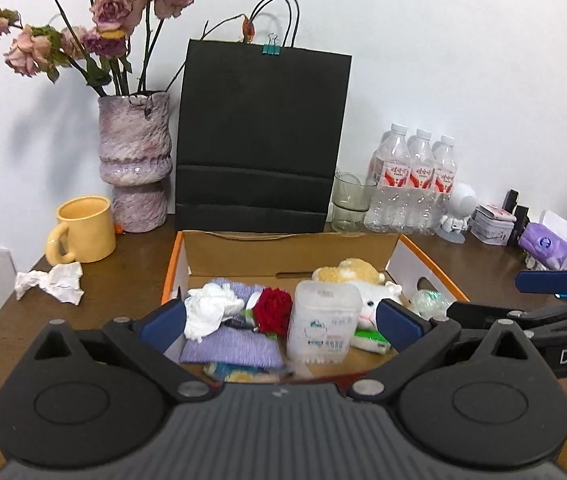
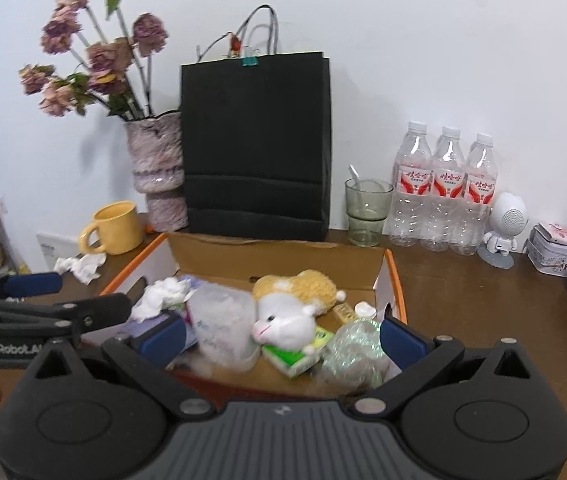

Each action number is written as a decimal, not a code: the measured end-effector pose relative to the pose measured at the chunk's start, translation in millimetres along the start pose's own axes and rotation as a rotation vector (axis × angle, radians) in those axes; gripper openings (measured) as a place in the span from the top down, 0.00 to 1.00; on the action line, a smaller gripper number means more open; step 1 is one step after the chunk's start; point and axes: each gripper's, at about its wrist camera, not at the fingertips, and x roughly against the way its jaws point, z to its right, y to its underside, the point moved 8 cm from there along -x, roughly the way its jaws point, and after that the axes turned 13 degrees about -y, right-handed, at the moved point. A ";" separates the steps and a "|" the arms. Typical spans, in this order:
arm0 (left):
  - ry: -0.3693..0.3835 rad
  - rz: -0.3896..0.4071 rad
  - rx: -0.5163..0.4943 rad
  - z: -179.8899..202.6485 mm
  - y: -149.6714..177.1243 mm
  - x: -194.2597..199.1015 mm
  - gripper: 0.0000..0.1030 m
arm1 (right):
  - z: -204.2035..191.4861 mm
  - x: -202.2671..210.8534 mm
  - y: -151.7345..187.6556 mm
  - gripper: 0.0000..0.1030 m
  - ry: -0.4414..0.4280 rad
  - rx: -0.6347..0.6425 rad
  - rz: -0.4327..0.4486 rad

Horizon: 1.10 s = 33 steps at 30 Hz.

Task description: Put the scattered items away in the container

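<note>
Both views, ordered near to far, with the cardboard box (image 1: 423,256) as landmark. Left gripper (image 1: 281,322): jaws spread wide and empty, held above the near edge of the box. Right gripper (image 2: 283,334): jaws likewise spread and empty, above the same near edge, just to the right of the left gripper.

Inside the box, toward its near side: a clear plastic cotton-swab tub (image 1: 323,320) standing upright; a red fabric rose (image 1: 272,310) just left of it; a white tissue wad (image 1: 209,312) resting on a lilac cloth (image 1: 229,346); a green tissue packet (image 2: 297,354); a crumpled clear wrapper (image 2: 357,346) at the right wall. Behind the tub lies a white-and-yellow plush toy (image 2: 295,308).

Outside the box, on the brown table (image 2: 483,300): a crumpled tissue (image 1: 51,282) well to the left, not yet in the box; a yellow mug (image 1: 83,230) behind that tissue.

Behind the box, against the wall: a black paper bag (image 1: 259,136), a mottled vase (image 1: 135,164) of dried roses to its left, a glass tumbler (image 2: 367,212) and three water bottles (image 2: 447,192) to its right.
</note>
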 end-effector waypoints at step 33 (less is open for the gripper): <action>-0.076 0.040 -0.055 0.9 33.4 105.6 0.00 | -52.3 102.1 45.6 0.00 0.059 0.017 0.008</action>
